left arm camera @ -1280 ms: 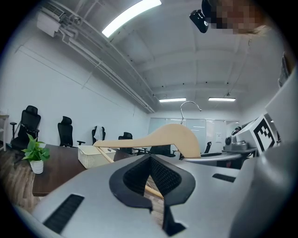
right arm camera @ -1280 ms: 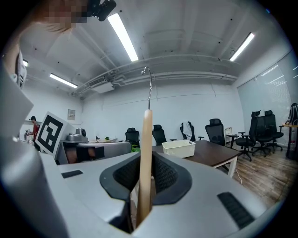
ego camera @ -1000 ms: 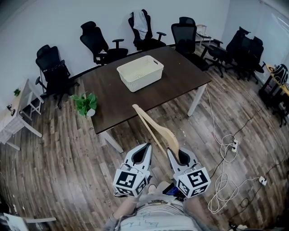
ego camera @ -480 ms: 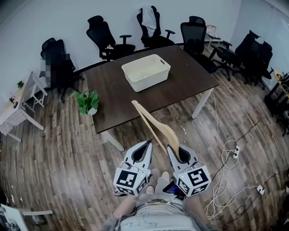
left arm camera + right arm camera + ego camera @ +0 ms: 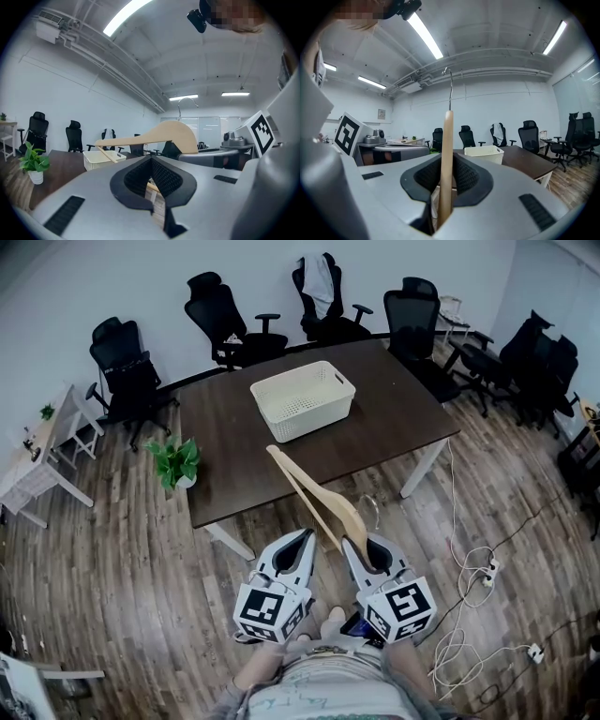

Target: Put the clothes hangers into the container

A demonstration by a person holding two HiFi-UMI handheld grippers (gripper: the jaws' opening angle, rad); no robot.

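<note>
Head view: the left gripper [image 5: 307,537], jaws together on nothing, and the right gripper [image 5: 349,542], clamped on the pale wooden clothes hanger [image 5: 347,521], have advanced toward the dark rectangular table [image 5: 225,418], bringing the white perforated plastic basket [image 5: 319,418] nearer, though probably still beyond dropping reach.

My head camera looks steeply down from above and behind my left claw [image 5: 306,538] and right claw [image 5: 349,545]. It sits far enough back to take in the whole surface [image 5: 394,423], the white container [image 5: 303,399] and the office chairs [image 5: 230,320] beyond it. Each claw camera rides low and close behind its own jaws, facing roughly level across the room. All three views share the container and the surface, and each claw view catches the other claw at its edge.
</note>
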